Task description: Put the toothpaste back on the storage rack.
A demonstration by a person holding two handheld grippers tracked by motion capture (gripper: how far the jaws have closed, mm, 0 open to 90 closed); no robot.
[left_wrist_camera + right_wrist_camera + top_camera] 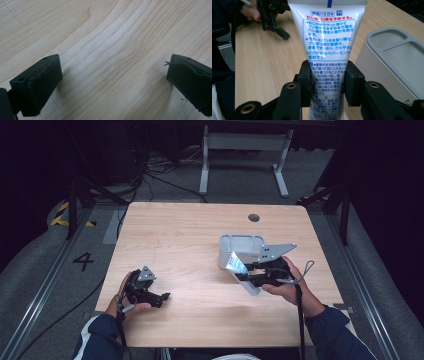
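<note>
Right tongs (327,82) around printed tube (328,37)

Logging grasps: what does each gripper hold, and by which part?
The right gripper clamps the tube across its narrower lower body, jaws on both sides. The left gripper holds nothing, jaws apart.
</note>
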